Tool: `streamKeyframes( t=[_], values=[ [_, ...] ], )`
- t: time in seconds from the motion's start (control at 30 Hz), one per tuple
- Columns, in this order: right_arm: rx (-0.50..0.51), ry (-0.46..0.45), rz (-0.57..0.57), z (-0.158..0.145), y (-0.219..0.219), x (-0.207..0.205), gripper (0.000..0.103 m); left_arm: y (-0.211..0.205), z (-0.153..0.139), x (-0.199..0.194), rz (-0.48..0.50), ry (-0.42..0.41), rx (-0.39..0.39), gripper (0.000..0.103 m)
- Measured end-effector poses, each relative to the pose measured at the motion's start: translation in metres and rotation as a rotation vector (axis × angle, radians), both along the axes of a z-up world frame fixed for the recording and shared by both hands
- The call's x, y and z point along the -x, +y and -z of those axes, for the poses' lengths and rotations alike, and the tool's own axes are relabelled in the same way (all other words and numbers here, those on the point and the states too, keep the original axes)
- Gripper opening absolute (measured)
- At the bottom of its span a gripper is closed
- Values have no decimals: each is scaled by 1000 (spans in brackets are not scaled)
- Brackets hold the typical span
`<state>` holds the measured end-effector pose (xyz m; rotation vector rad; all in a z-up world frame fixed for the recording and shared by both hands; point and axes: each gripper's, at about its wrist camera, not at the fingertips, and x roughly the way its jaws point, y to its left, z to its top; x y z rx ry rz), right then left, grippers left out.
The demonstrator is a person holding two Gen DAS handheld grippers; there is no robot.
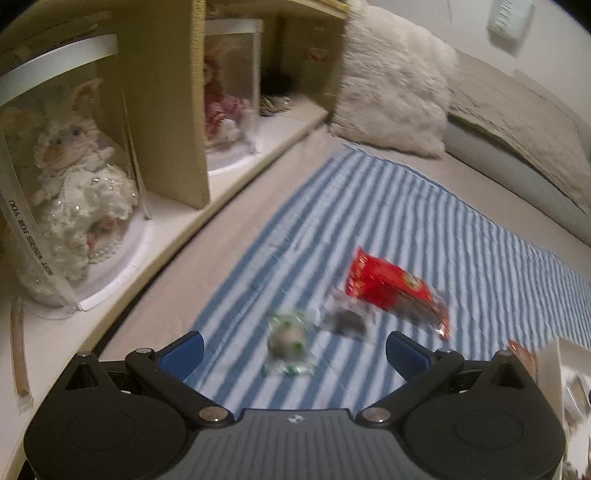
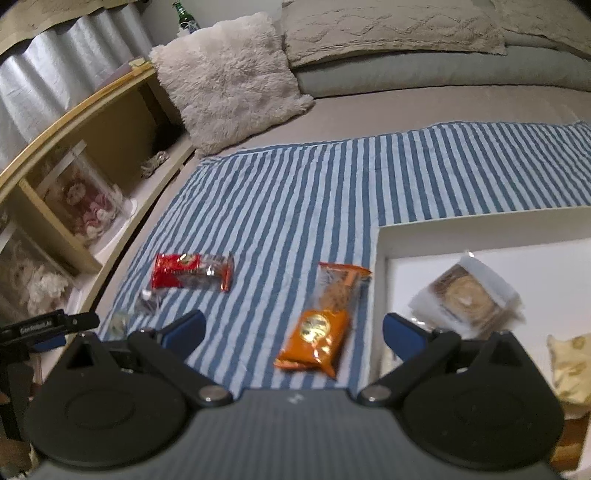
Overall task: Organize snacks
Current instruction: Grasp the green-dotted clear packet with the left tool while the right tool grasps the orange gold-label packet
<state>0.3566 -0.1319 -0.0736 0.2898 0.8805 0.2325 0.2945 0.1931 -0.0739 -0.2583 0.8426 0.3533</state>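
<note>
Snacks lie on a blue-and-white striped cloth point(image 2: 332, 184). In the left wrist view my left gripper point(image 1: 295, 350) is open just above a green-and-white wrapped sweet point(image 1: 290, 341); a dark wrapped sweet point(image 1: 345, 319) and a red packet point(image 1: 393, 290) lie just beyond. In the right wrist view my right gripper point(image 2: 293, 334) is open, with an orange packet point(image 2: 325, 321) between its fingers' line on the cloth. The red packet point(image 2: 192, 271) lies to the left. A white box point(image 2: 480, 225) at right holds a round pastry in clear wrap point(image 2: 469, 299) and a yellow packet point(image 2: 572, 365).
A wooden shelf point(image 1: 184, 110) along the left holds boxed plush dolls point(image 1: 77, 177). A fluffy white cushion point(image 2: 229, 77) and beige pillows point(image 2: 388, 26) lie at the back of the bed. The left gripper's body point(image 2: 44, 325) shows at the left edge.
</note>
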Motion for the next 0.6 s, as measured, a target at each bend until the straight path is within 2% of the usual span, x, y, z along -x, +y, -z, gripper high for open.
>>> streamKeyframes(
  t=[0.13, 0.3, 0.33, 0.37, 0.4, 0.47, 0.5, 0.6],
  values=[
    [-33, 13, 25, 9, 4, -12, 103, 6, 6, -12, -36, 16, -11, 103],
    [-70, 92, 44, 24, 5, -33, 102, 5, 18, -25, 38, 49, 6, 103],
    [-66, 104, 59, 27, 6, -36, 99, 5, 20, -26, 47, 53, 20, 103],
    [-61, 123, 72, 30, 6, -40, 89, 6, 22, -28, 45, 56, 34, 102],
    [-54, 152, 88, 35, 7, -44, 74, 6, 23, -29, 42, 58, 44, 100],
    [-50, 202, 122, 45, 7, -50, 58, 6, 26, -32, 49, 63, 48, 91],
    [-46, 222, 136, 49, 7, -53, 57, 5, 28, -33, 56, 72, 44, 85],
    [-35, 247, 155, 59, 8, -60, 57, 4, 33, -37, 67, 104, 28, 76]
  ],
)
